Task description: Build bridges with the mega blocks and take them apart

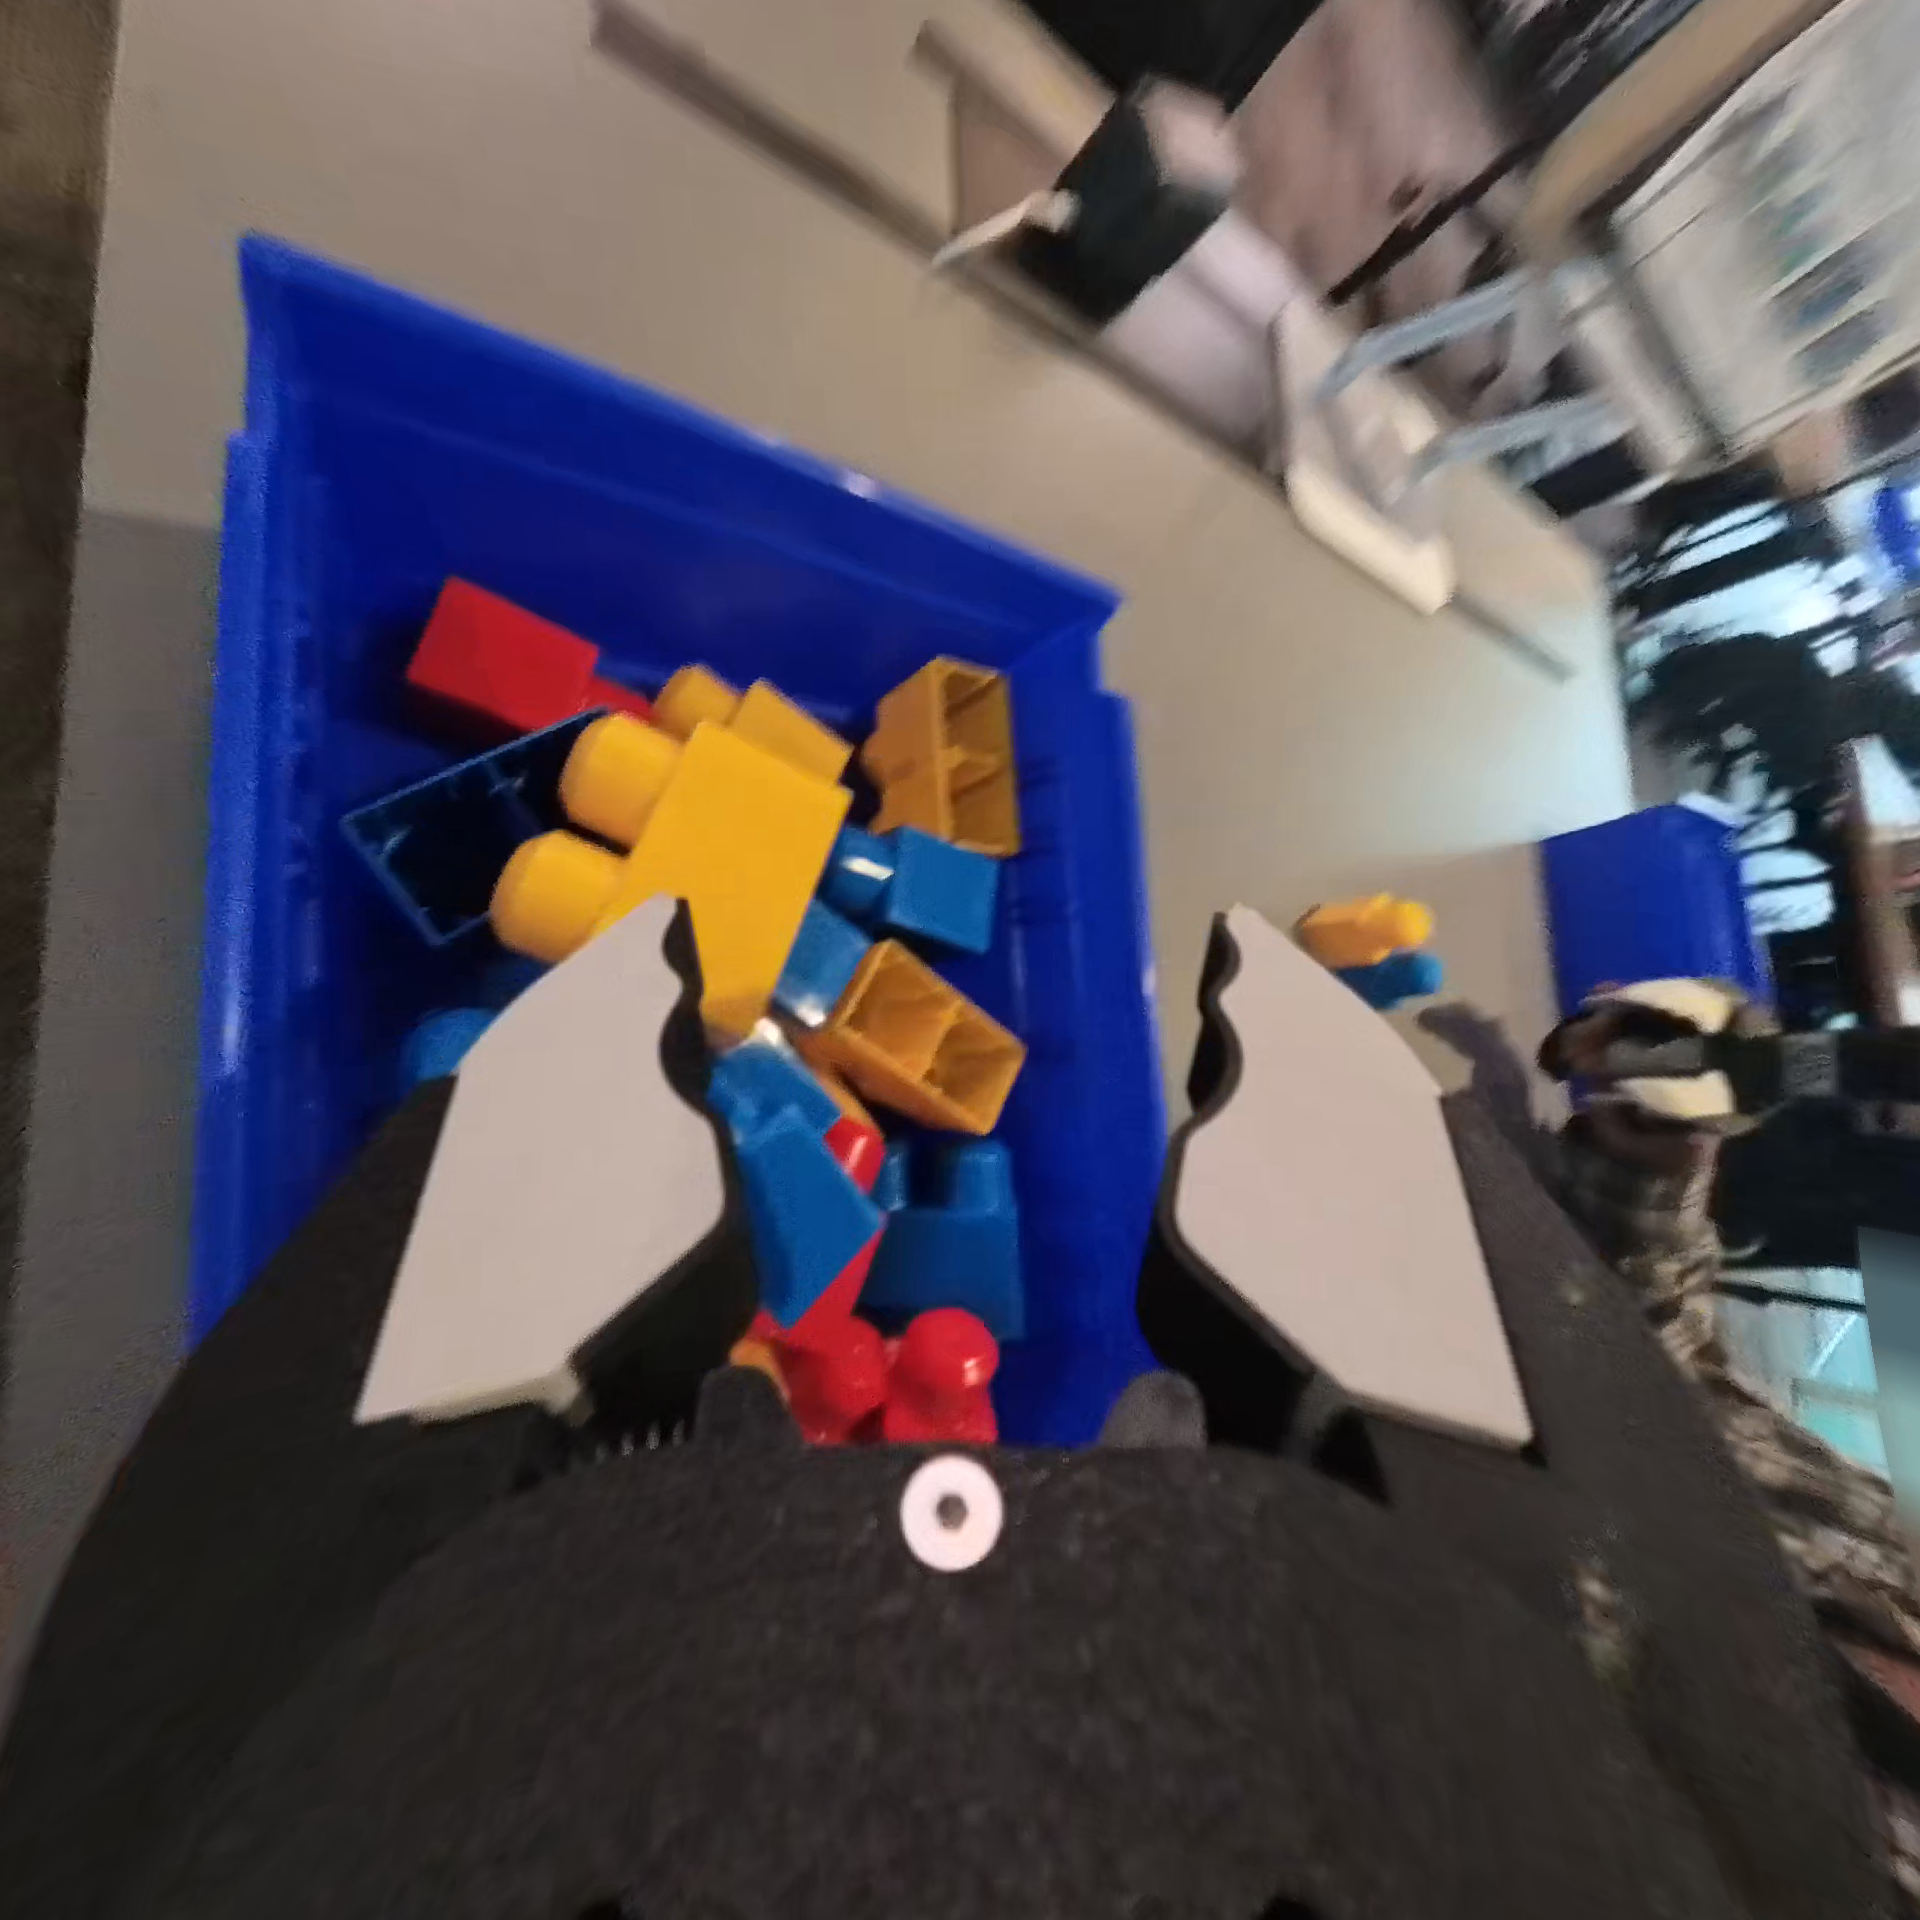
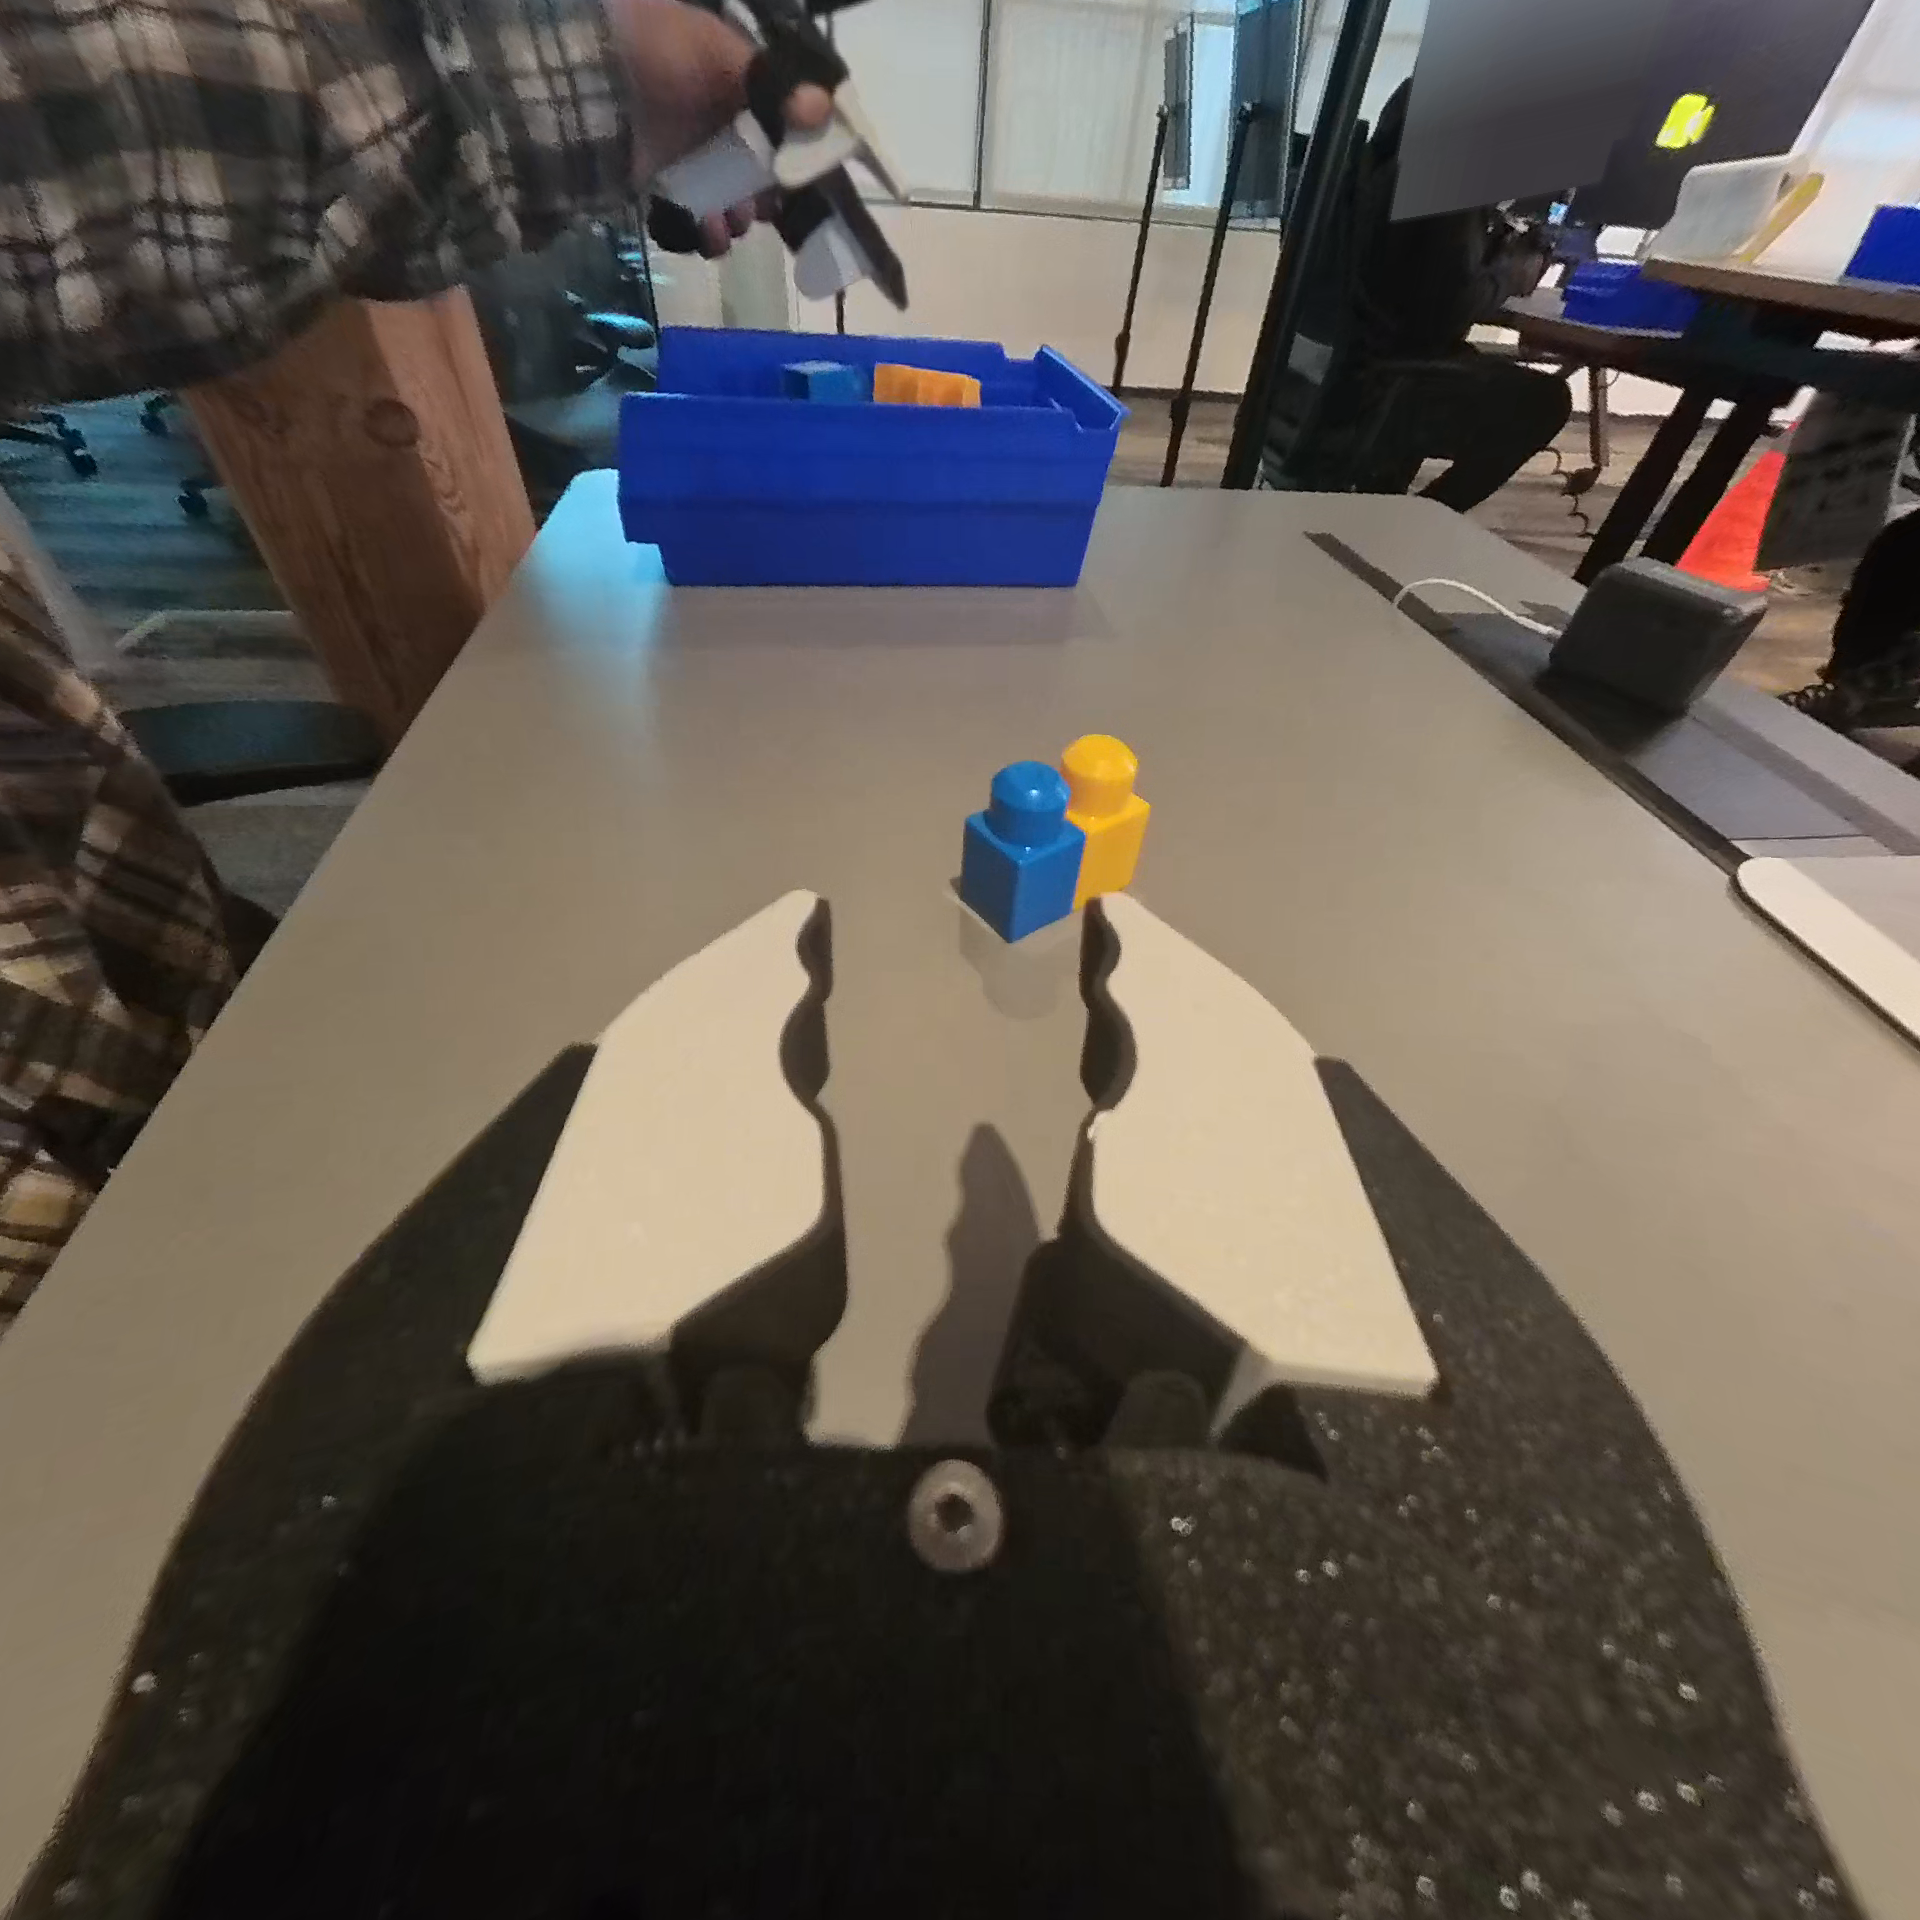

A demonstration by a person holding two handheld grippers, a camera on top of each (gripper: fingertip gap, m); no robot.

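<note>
Grey table in an office carries a blue bin at its far end, at 12 o'clock from the right gripper, and two single-stud blocks, blue and yellow, touching side by side just off that gripper's 1 o'clock. Both grippers are empty with fingers wide; the left gripper hangs over the bin's jumbled blocks. Building seems barely begun: next the left should drop onto one block, perhaps the big yellow one at its 11 o'clock, and close.
</note>
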